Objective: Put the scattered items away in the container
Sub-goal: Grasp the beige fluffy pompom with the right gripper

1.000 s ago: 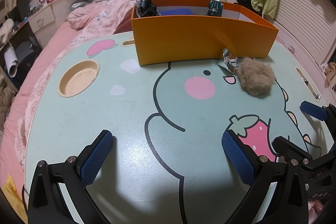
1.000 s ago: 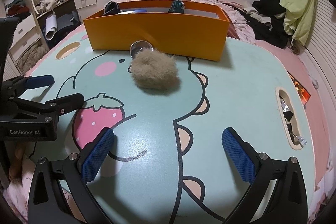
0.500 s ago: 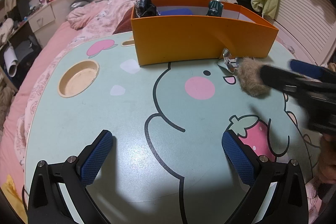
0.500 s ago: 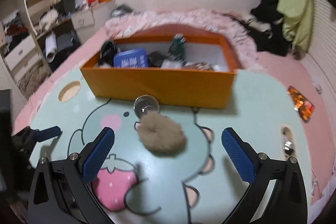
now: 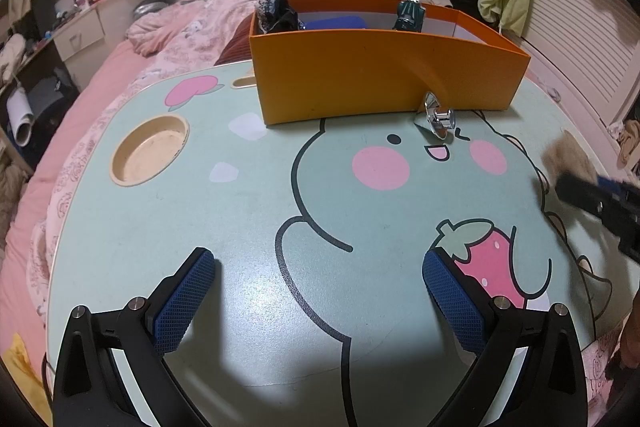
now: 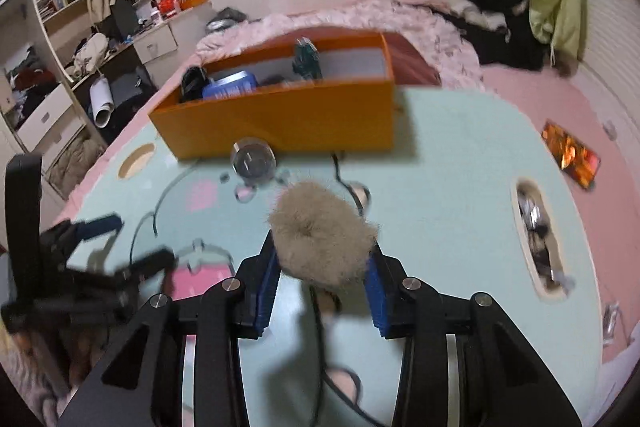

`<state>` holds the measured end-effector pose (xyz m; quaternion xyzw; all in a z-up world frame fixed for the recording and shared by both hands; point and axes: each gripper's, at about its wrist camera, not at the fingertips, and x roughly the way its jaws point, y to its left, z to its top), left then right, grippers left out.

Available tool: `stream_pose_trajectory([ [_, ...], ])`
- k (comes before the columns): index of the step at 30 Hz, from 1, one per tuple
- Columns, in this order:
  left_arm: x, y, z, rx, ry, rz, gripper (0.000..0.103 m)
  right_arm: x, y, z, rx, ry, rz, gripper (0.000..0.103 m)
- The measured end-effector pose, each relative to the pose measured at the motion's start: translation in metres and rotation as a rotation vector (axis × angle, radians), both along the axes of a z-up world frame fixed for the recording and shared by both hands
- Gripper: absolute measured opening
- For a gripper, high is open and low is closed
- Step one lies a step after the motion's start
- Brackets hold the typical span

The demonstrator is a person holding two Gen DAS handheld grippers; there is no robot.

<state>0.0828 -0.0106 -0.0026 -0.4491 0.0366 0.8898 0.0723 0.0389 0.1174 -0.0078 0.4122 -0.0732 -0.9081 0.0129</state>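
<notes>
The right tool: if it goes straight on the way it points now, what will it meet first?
Probably the shiny round metal piece on the table, then the orange cardboard box; depth is unclear. The right tool holds the beige fluffy pompom.

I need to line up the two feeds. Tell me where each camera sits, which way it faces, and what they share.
Left wrist: sits on the left tool, low over the table, facing the orange box; its own two fingers show, spread wide with nothing between them.
Right wrist: sits on the right tool, higher, facing the same box; its fingers grip the furry pompom.
Shared: the box, the table, the shiny metal knob, the pompom, and each view catches the other tool.
</notes>
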Motion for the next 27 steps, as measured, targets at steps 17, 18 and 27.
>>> stream_pose_trajectory([
  [17,0.0,0.001,0.0,0.001,-0.001,0.0,0.103,0.011,0.0,-0.018,0.087,0.004,-0.065,0.078],
  [18,0.0,0.001,0.0,0.001,-0.001,0.0,0.103,0.009,-0.001,-0.018,0.1,-0.004,-0.068,0.078],
  [27,0.0,0.0,0.0,0.001,0.0,-0.001,0.103,-0.004,-0.006,-0.015,0.073,-0.052,-0.063,0.078],
])
